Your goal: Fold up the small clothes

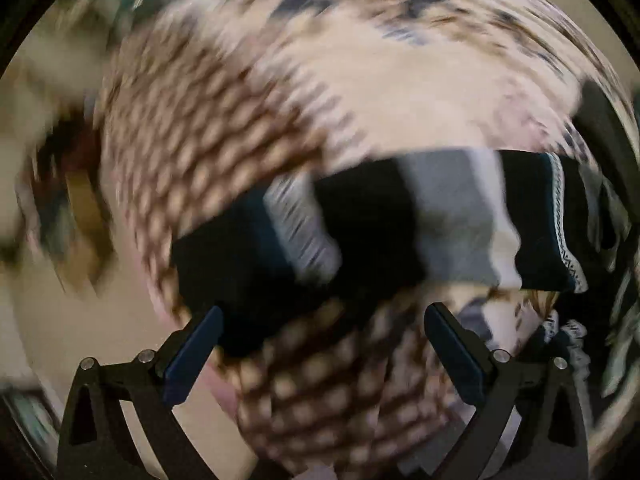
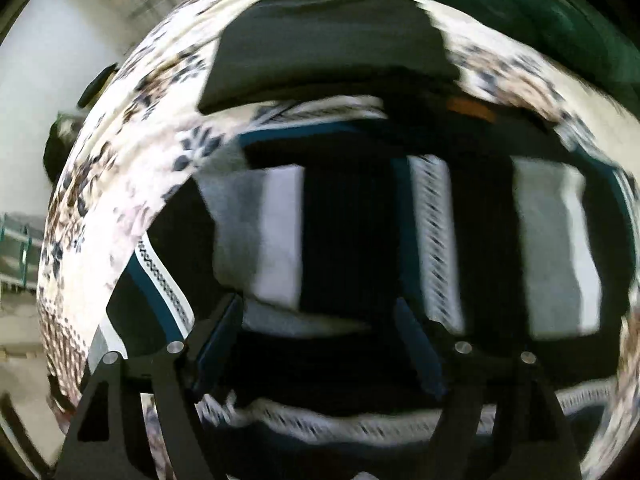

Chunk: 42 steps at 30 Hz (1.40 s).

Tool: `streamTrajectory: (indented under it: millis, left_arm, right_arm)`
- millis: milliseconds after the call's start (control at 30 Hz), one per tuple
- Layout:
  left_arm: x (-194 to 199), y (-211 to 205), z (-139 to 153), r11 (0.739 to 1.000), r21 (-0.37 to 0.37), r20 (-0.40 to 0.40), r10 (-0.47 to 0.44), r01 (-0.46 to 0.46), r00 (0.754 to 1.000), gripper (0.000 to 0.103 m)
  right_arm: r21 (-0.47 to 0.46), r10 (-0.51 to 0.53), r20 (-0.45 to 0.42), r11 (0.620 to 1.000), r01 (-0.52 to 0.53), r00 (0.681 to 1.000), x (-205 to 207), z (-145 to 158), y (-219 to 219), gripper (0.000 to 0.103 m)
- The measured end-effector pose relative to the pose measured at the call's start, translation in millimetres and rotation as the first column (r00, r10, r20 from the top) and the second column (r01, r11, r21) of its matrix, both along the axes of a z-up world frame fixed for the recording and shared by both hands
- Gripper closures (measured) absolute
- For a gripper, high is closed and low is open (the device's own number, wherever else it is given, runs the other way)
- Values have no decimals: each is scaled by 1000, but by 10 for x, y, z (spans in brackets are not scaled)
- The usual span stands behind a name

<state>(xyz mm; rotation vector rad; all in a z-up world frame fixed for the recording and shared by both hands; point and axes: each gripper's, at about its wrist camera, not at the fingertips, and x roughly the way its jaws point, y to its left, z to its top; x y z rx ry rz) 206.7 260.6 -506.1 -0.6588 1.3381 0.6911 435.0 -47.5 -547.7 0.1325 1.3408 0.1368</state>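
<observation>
Both claws stand with their fingers spread apart and nothing pinched between them. Left claw (image 1: pixel 320 344) fills the bottom of the left wrist view, its dark blue pads (image 1: pixel 192 356) wide apart, and between them shows the patterned cover (image 1: pixel 224 128), a cream cloth with a brown scale-like print and dark blue flecks toward the top of the frame. Just above the fingertips, across the middle and right of that view, lies the striped garment (image 1: pixel 400 224), a small piece with black, grey and white bands and a zigzag-trimmed white edge at its right end; its lower left corner comes down close to the left finger, but motion blur hides whether they touch. Right claw (image 2: pixel 320 340) sits low in the right wrist view, released as well, hovering straight over the same striped garment (image 2: pixel 348 240), whose black, grey and white bands run vertically through the centre of the frame and fill the gap between the fingers. A trimmed white hem curves along the bottom of the frame under the fingers. At upper centre a flat dark grey piece (image 2: pixel 328 52) lies on the patterned cover (image 2: pixel 120 184), just beyond the garment, and a dark green cloth (image 2: pixel 540 8) occupies the upper right corner. Both views are smeared by motion.
</observation>
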Motion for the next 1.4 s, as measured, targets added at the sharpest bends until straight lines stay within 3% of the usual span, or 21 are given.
streamTrajectory:
  millis: [67, 167, 233, 300, 367, 467, 533, 567, 600, 633, 800, 867, 933, 967, 1033, 1100, 1133, 1300, 1333, 1367, 1400]
  left_arm:
    - [-277, 115, -145, 980, -126, 18, 155, -152, 988, 0]
    - [-561, 265, -412, 895, -281, 31, 369, -346, 929, 0]
    - [-611, 355, -544, 830, -365, 66, 476, -423, 877, 2]
    - [-612, 491, -637, 743, -455, 105, 593, -491, 799, 2]
    - [-643, 643, -619, 682, -486, 154, 682, -546, 714, 2]
    - [-654, 864, -629, 644, -461, 189, 743, -611, 642, 5]
    - [-695, 938, -628, 630, -434, 197, 764, -644, 615, 35]
    - [-694, 948, -598, 629, -419, 198, 767, -655, 611, 49]
    - [-694, 984, -526, 640, -397, 203, 760, -658, 617, 86]
    - [-729, 1038, -488, 653, -400, 233, 751, -643, 618, 98]
    - [-655, 1055, 233, 815, -308, 488, 578, -491, 654, 98]
    - [-609, 1095, 275, 843, -286, 526, 535, -455, 661, 94]
    - [-693, 1181, 57, 843, -319, 511, 538, -434, 670, 83]
    - [-764, 1234, -154, 814, -358, 458, 580, -457, 674, 76]
    - [-888, 1259, -489, 741, -450, 379, 664, -499, 645, 56]
    - [-988, 1234, -671, 682, -499, 336, 721, -535, 606, 54]
    - [-995, 1219, -735, 669, -512, 331, 732, -539, 595, 53]
    - [-795, 1150, -647, 724, -425, 353, 686, -543, 637, 58]
    - [-719, 1146, -570, 752, -387, 376, 657, -533, 653, 86]
    - [-620, 1150, -497, 787, -346, 399, 616, -510, 680, 98]
    - [-511, 1137, -373, 830, -292, 419, 558, -476, 716, 98]
  right_arm:
    - [-17, -36, -17, 999, 35, 999, -103, 85, -201, 23]
    - [-35, -66, -38, 997, 64, 997, -217, 54, -360, 23]
    - [-55, -73, -58, 996, 70, 996, -266, -9, -409, 23]
    - [-63, -98, -82, 994, 93, 992, -313, -88, -478, 23]
    - [-55, -122, -96, 992, 117, 988, -342, -119, -540, 23]
    - [-55, -128, -97, 991, 123, 987, -364, -138, -556, 23]
    - [-60, -112, -94, 993, 106, 989, -381, -153, -539, 23]
    - [-59, -105, -96, 993, 100, 990, -384, -155, -512, 23]
    - [-55, -101, -96, 994, 96, 990, -393, -153, -497, 23]
    - [-50, -94, -94, 995, 89, 991, -410, -148, -489, 23]
    - [-40, -69, -90, 997, 66, 994, -461, -128, -409, 23]
    - [-43, -66, -98, 997, 62, 993, -477, -154, -410, 23]
    - [-44, -66, -106, 997, 62, 992, -486, -180, -423, 23]
    - [-47, -69, -108, 997, 65, 992, -491, -192, -434, 23]
    - [-71, -71, -103, 995, 64, 992, -492, -191, -438, 23]
    - [-111, -71, -92, 992, 60, 993, -484, -179, -431, 23]
    - [-149, -70, -77, 987, 58, 995, -477, -162, -430, 23]
    - [-219, -72, -28, 974, 64, 997, -418, -108, -481, 17]
    - [-222, -72, -27, 973, 64, 997, -404, -109, -491, 17]
    - [-228, -75, -23, 971, 68, 997, -382, -107, -513, 17]
    - [-226, -79, -21, 971, 72, 997, -367, -103, -535, 17]
